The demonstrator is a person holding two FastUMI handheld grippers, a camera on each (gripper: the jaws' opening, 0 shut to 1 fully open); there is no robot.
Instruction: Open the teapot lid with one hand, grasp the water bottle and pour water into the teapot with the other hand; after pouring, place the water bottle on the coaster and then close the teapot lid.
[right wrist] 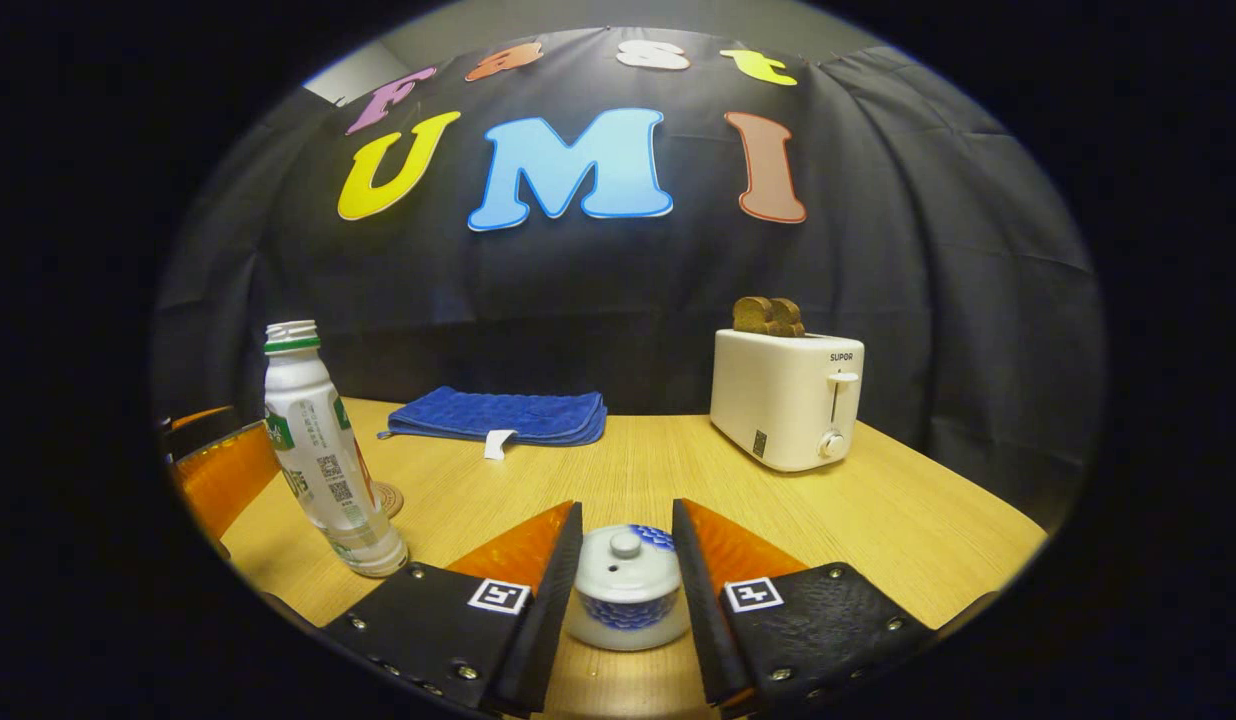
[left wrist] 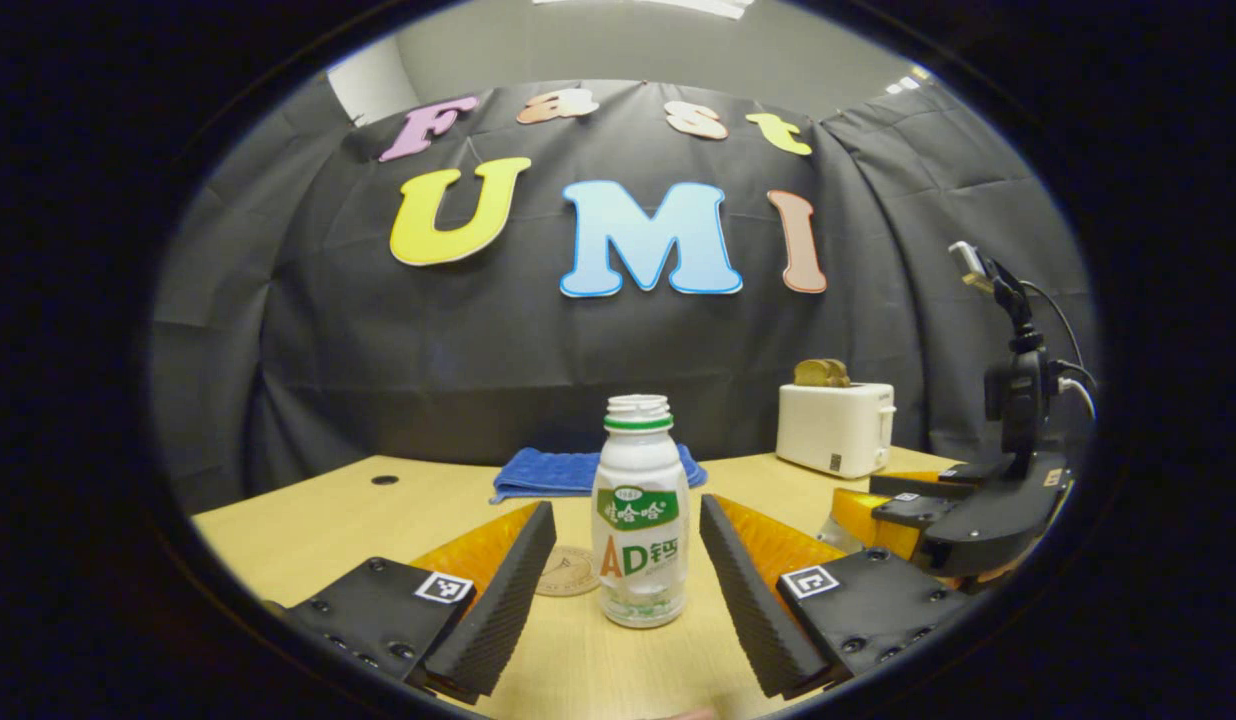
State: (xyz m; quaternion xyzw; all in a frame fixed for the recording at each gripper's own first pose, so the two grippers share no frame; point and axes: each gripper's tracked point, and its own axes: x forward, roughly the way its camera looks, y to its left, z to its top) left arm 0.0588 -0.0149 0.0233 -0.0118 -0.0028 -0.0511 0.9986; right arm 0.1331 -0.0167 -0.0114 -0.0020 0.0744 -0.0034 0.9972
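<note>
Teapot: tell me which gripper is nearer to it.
Right. The right gripper is open with its fingers either side of the teapot, lid on. The left gripper is open around the bottle, off to the teapot's left.

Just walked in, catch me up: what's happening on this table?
A person holds a tool in each hand. The left tool is open around an upright water bottle, not gripping yet. The right tool brackets the teapot, whose lid is still on. A coaster lies behind the bottle.
</note>
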